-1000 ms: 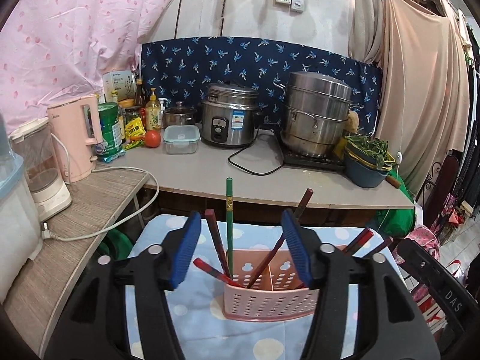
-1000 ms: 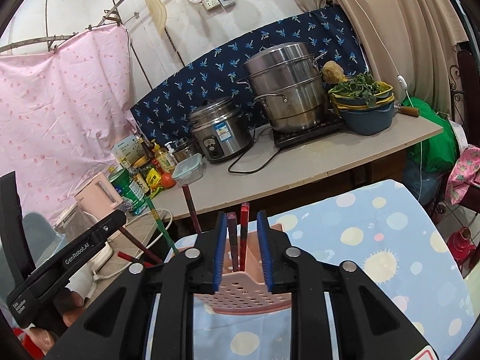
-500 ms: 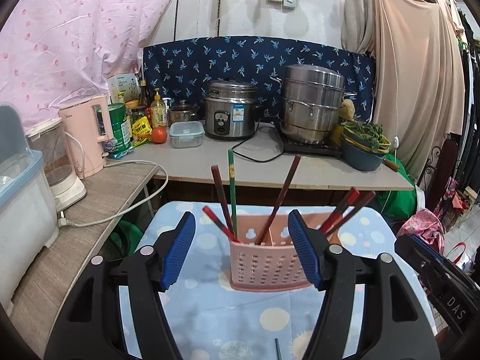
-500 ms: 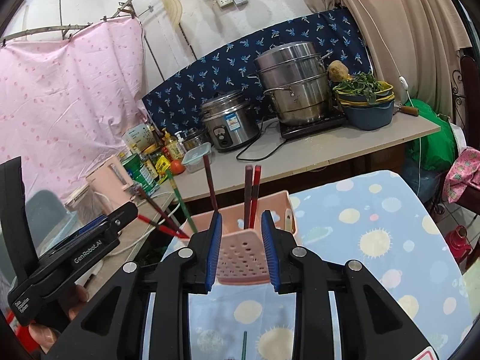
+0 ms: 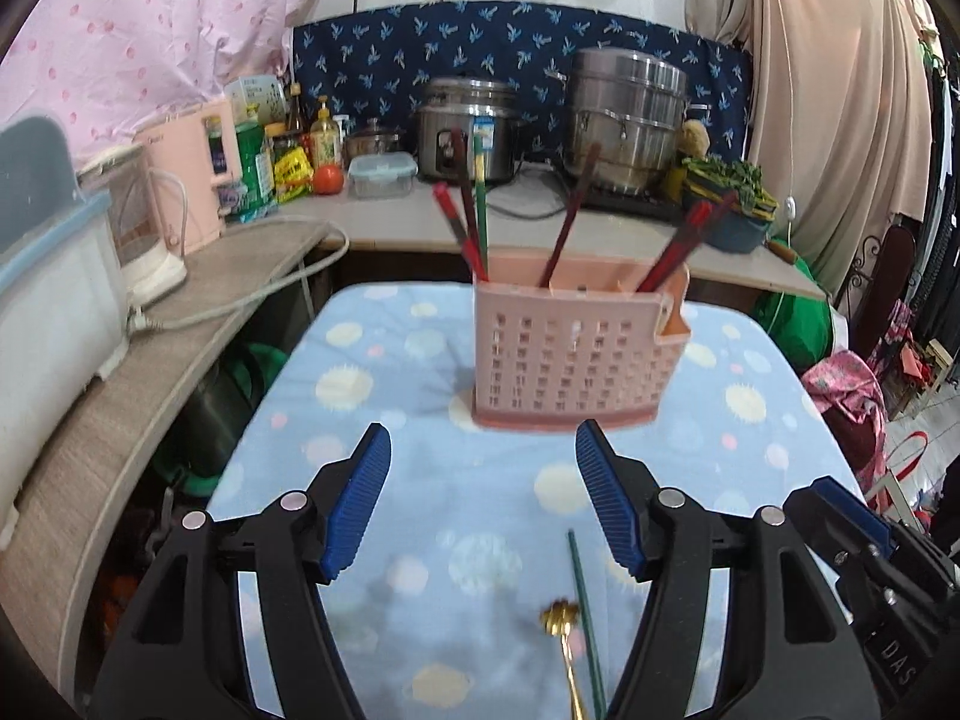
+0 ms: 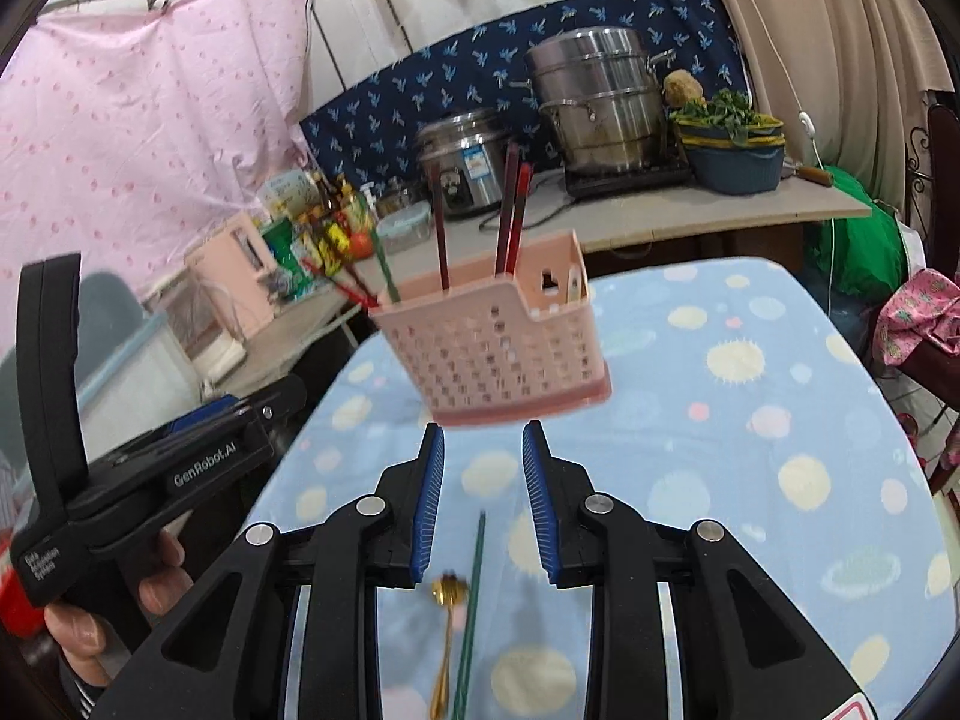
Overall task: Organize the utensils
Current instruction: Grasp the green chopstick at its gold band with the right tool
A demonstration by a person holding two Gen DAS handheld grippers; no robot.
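I am hovering my left gripper (image 5: 480,450) and right gripper (image 6: 483,438), both released and empty, over bare cloth between the pink basket (image 5: 576,354) and the spoon (image 6: 447,612) with green chopstick (image 6: 471,600).

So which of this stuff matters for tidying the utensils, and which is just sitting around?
Job:
pink caddy
chopsticks in it
green chopstick on the cloth
gold spoon beside it

Lying about:
rice cooker
steamer pot
kettle
tomato
greens bowl

We see a navy leaf-print cloth (image 5: 516,54) backing the counter (image 5: 420,228); left of it, a pink curtain (image 5: 150,30); right, beige drapes (image 5: 840,90).
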